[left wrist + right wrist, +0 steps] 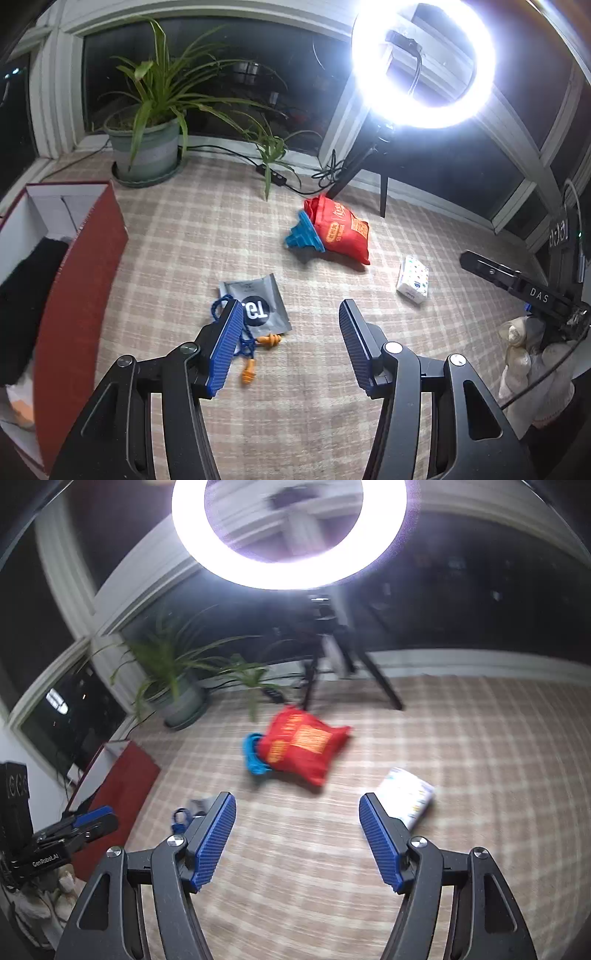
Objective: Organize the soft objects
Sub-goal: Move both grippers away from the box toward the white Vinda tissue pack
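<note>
Far left there's a red box (85, 280) already holding something dark, so that looks like the drop spot. Going right in the left wrist view: the left claw (290, 310) is spread fairly wide with nothing in it, hanging above the tabletop (184, 229). The orange earplugs on a blue cord (255, 345) sit right under its left finger, around 7 o'clock from the claw's middle, the cord running roughly 12-to-6 and partly lying on a grey packet (258, 304). My guess is that's the left hand's pick, since it's by far the nearer one.

Further right, at about 12 o'clock from that claw, the red bag (341, 230) lies with its long axis running 11-to-5, a blue ridged thing (303, 236) poking out of its 8 o'clock end.

Then the white tissue pack (413, 280) at 2 o'clock. In the blurry right wrist view, the right claw (297, 808), also spread and empty, has that pack (408, 799) just past its right finger, long axis roughly 1-to-7, so the right hand is nearer there.
</note>
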### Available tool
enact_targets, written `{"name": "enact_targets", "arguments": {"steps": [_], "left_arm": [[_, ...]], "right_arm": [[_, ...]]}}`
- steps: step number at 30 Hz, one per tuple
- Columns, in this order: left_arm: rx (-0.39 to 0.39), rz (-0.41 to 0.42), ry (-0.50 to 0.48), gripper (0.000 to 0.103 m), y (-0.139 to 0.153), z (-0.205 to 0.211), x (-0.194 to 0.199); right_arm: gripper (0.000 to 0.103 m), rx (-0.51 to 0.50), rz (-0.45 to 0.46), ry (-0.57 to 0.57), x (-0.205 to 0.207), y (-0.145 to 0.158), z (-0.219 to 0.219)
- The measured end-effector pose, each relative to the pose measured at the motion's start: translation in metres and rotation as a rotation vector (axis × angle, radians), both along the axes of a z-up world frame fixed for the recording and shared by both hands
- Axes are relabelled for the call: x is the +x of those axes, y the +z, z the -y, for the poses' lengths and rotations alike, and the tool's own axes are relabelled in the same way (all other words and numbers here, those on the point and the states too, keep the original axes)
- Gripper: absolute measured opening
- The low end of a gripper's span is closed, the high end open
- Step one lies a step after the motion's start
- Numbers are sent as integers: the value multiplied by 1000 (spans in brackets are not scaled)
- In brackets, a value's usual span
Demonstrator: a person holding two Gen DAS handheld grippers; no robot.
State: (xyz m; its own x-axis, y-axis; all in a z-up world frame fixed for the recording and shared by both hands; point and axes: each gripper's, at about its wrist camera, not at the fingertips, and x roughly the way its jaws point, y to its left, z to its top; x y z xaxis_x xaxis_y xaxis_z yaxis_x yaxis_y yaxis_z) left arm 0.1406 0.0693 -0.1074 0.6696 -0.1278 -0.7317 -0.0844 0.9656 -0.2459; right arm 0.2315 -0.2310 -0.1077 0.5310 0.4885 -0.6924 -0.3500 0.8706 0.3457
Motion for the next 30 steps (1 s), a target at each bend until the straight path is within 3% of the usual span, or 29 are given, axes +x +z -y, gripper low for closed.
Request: {"name": "enact_targets", "arguments": {"steps": [6,12,21,30], "left_arm": [[-25,-16,-22,53,-11,6,7],[-25,-20,-49,53,-22,24,16],[4,-35,40,53,-38,8,4],[38,-83,109,53,-66,-23,1]], "right_arm": [[66,25,-56,-104,14,-21,57],[66,46,-124,-150,31,-43,84],[66,71,-205,-176,49,-73,87],[66,31,-201,-149,50,-82,67]]}}
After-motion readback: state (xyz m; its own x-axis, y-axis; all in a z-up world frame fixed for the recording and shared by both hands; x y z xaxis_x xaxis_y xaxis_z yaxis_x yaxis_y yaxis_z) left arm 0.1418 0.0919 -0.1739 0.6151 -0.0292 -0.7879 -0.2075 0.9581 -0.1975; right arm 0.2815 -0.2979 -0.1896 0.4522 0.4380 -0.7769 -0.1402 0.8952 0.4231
